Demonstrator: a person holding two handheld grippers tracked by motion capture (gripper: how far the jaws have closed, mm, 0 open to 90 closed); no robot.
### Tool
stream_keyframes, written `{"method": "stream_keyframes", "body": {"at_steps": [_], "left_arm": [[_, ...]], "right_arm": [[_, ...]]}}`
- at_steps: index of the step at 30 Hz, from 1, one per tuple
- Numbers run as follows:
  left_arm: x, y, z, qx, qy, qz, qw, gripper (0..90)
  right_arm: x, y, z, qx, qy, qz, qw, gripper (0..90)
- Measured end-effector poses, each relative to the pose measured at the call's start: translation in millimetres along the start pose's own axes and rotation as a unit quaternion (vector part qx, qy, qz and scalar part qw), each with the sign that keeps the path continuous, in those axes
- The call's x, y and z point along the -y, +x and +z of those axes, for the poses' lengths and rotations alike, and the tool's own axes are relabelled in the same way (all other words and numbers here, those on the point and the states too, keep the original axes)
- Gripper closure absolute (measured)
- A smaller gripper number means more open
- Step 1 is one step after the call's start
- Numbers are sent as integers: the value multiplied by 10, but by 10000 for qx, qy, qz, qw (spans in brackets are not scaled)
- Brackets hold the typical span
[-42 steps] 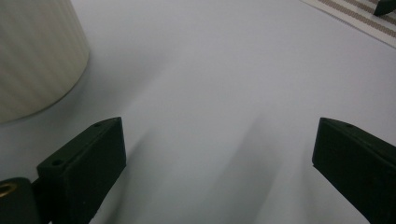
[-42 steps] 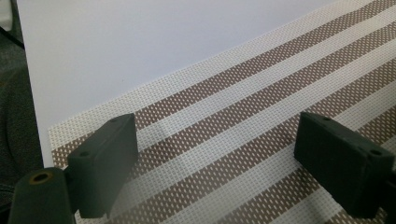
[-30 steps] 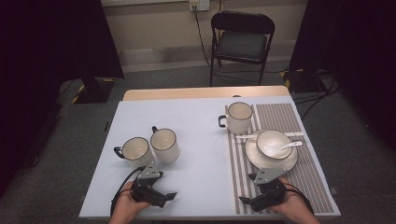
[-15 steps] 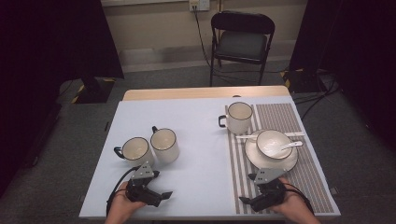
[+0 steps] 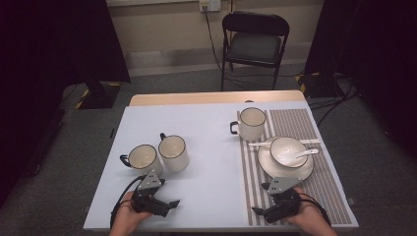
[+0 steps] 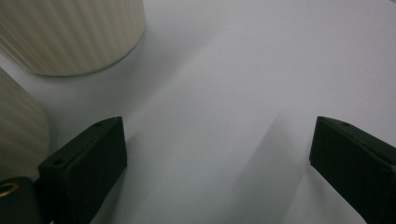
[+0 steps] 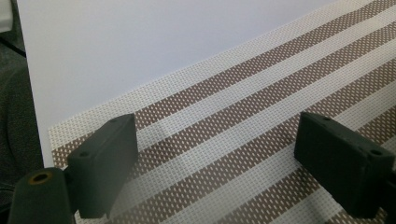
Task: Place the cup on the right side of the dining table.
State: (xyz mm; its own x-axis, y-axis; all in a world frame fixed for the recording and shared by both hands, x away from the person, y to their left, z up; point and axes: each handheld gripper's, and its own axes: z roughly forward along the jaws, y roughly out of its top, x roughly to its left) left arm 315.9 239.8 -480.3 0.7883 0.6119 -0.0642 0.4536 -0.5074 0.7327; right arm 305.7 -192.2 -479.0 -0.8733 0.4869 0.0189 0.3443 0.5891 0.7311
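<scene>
Left gripper (image 5: 169, 203) is held low over the surface (image 5: 211, 162), jaws spread wide, nothing clamped. Two ribbed cream mugs are seen just ahead of it: near mug (image 5: 142, 158) forward and slightly left, second mug (image 5: 173, 152) touching or just beside the first, directly ahead. In the left gripper view both mug walls are seen at upper left of the jaws, second mug (image 6: 70, 32) ahead-left, near mug (image 6: 18, 126) close beside the left jaw; contact can't be told.

Right gripper (image 5: 263, 211) is held over the near end of the striped placemat (image 5: 314, 123), jaws also released, bare mat (image 7: 261, 116) between them. Ahead of it a bowl (image 5: 287, 151) with a spoon (image 5: 306, 153) is seated on a plate (image 5: 285, 169); a third mug (image 5: 252, 123) is placed farther ahead, at the mat's far-left edge.
</scene>
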Motion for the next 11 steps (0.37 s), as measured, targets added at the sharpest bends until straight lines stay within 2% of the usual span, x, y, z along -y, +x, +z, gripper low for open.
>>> {"method": "stream_keyframes", "body": {"at_steps": [11], "left_arm": [[3,-6,3,-28,-6,9,10000,38]], "right_arm": [[0,0,0,2,1,-1,10000,125]]}}
